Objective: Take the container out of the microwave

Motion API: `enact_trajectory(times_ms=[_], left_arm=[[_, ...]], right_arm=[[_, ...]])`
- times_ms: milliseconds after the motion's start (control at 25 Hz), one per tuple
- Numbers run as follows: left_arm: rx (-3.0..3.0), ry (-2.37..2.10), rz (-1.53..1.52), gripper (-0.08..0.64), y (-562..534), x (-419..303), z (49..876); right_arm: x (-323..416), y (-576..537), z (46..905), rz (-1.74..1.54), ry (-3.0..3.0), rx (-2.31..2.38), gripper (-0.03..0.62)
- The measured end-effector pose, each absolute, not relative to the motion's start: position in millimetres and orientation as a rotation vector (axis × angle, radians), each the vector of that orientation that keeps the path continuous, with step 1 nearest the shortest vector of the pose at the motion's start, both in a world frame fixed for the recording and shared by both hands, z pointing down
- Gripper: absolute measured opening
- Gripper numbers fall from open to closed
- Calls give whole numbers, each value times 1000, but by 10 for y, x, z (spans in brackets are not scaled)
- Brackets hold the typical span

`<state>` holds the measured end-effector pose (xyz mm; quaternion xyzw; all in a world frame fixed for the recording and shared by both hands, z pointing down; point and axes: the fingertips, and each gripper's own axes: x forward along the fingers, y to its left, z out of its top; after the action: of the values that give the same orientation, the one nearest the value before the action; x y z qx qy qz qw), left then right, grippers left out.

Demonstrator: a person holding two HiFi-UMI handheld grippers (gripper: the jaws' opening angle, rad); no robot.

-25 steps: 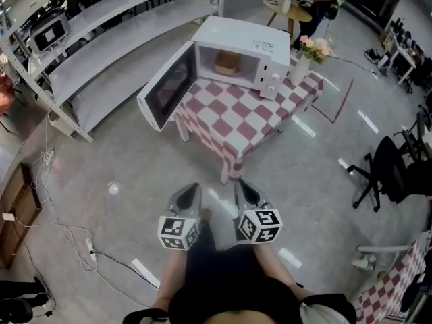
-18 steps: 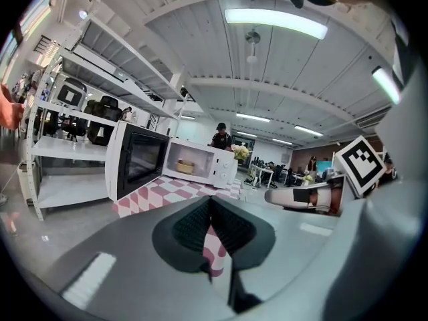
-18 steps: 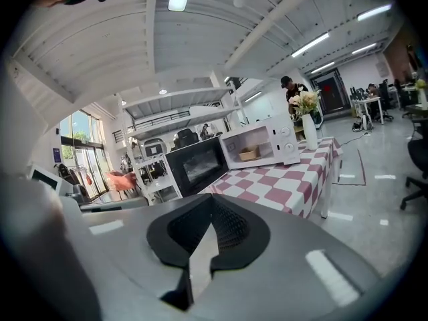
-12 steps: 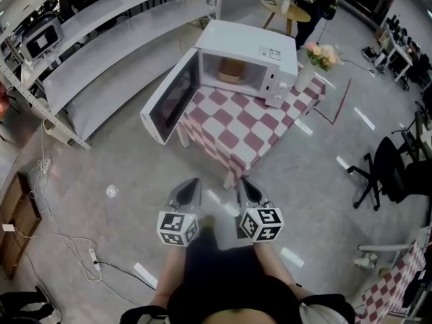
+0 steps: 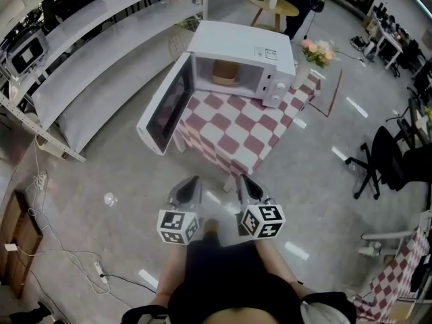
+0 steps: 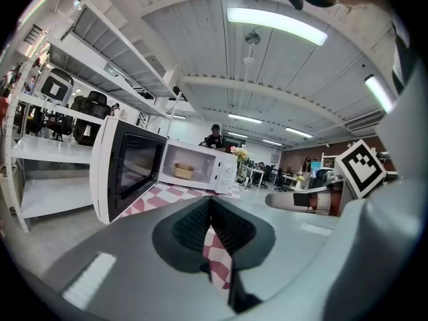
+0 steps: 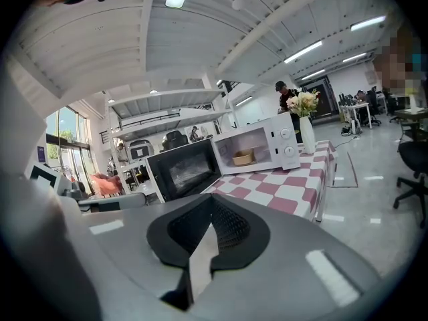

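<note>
A white microwave (image 5: 239, 63) stands on a table with a red-and-white checked cloth (image 5: 236, 130), its door (image 5: 165, 103) swung wide open to the left. Inside sits a tan container (image 5: 225, 73), also visible as the container (image 6: 183, 171) in the left gripper view and the container (image 7: 243, 158) in the right gripper view. My left gripper (image 5: 192, 181) and right gripper (image 5: 243, 179) are held side by side in front of me, well short of the table. Both are shut and hold nothing.
A vase of flowers (image 5: 316, 48) stands on the table's far right corner. Long grey shelving (image 5: 81, 59) runs along the left, and cables (image 5: 40, 248) lie on the floor beside it. An office chair (image 5: 381, 164) is at the right, a round table (image 5: 273, 5) behind the microwave.
I have stepped closer to the table, so the microwave sits a little nearer and more centred. Both grippers stay shut and side by side.
</note>
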<state>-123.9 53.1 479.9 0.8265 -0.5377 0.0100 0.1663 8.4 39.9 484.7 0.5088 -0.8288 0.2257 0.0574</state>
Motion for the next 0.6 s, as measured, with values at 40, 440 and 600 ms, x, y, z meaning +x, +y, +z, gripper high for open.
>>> enact_trajectory(times_ms=[40, 440, 600], left_arm=[[2357, -1525, 30, 9, 495, -1251, 4811], [2372, -1464, 4, 9, 224, -1374, 4820], [2367, -1463, 1, 9, 169, -1437, 4812]], right_arm=[[71, 369, 4856, 682, -2509, 1549, 0], [-31, 84, 4828, 656, -2495, 1616, 0], [-76, 51, 4869, 663, -2481, 1606, 1]])
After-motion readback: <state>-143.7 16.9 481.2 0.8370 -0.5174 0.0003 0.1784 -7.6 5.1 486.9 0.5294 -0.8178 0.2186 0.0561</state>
